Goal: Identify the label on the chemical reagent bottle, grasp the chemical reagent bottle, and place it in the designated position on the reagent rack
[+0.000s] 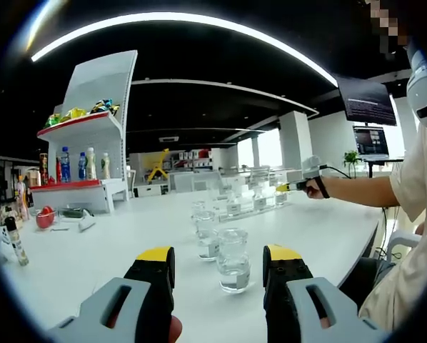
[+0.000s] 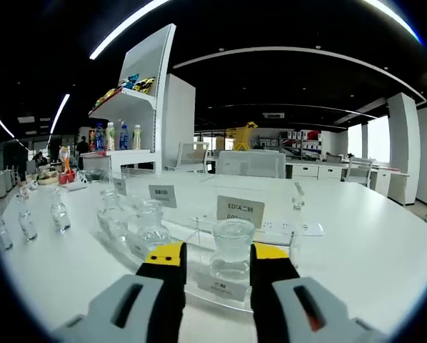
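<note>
My left gripper (image 1: 219, 253) is open low over the white table (image 1: 113, 250). A clear glass reagent bottle (image 1: 233, 261) with a small label stands upright just ahead, between its yellow-tipped jaws, touching neither. A second clear bottle (image 1: 206, 234) stands behind it. My right gripper (image 2: 218, 251) is open around a clear bottle (image 2: 232, 250) that stands in the transparent reagent rack (image 2: 199, 229), with a gap on the left side. A rack label reading "EDTA" (image 2: 240, 209) sits behind it. The left gripper view also shows the right gripper (image 1: 293, 186) at the rack (image 1: 253, 204).
More bottles (image 2: 151, 226) stand in the rack, and loose ones (image 2: 59, 214) stand on the table to the left. A white shelf unit (image 1: 92, 128) with drinks stands at the back. A person's arm (image 1: 356, 189) and torso lie on the right, near the table edge.
</note>
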`<state>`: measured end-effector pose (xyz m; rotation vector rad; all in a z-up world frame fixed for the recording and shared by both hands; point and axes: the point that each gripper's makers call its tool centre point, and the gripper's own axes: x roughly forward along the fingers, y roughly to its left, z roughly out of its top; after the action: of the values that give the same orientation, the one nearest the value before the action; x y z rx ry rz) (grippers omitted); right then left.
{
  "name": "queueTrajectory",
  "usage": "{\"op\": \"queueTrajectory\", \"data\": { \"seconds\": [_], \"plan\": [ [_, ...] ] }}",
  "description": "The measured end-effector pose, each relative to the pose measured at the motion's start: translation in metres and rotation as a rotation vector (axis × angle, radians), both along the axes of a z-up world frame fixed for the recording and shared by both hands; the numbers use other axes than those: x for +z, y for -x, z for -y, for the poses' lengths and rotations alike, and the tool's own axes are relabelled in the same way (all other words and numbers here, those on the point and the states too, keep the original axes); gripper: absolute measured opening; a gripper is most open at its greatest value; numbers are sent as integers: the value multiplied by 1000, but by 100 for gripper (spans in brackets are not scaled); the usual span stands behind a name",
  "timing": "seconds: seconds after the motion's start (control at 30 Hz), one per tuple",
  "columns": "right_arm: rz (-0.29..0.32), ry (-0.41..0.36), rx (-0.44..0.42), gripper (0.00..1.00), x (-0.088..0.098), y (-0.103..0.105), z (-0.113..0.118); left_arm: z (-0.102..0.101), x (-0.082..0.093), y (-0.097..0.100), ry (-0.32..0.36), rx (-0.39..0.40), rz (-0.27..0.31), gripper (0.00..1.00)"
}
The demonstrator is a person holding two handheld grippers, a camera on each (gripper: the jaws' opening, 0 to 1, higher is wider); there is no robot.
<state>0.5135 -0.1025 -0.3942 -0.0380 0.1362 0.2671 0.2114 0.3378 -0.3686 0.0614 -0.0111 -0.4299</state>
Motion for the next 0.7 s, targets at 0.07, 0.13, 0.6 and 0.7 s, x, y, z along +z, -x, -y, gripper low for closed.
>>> {"op": "queueTrajectory", "data": {
  "seconds": [0.07,0.13,0.6,0.7],
  "plan": [
    [16,2,5,34,7,6,0,0,2,0,2,-1,3,49],
    [27,-4,12,34,13,11,-3,0,4,2,0,-2,7,49],
    [79,-14,46,34,45,66,-7,-8,23,10,9,29,42,49],
    [88,-12,38,34,50,78,1,-11,26,14,16,34,50,49]
  ]
}}
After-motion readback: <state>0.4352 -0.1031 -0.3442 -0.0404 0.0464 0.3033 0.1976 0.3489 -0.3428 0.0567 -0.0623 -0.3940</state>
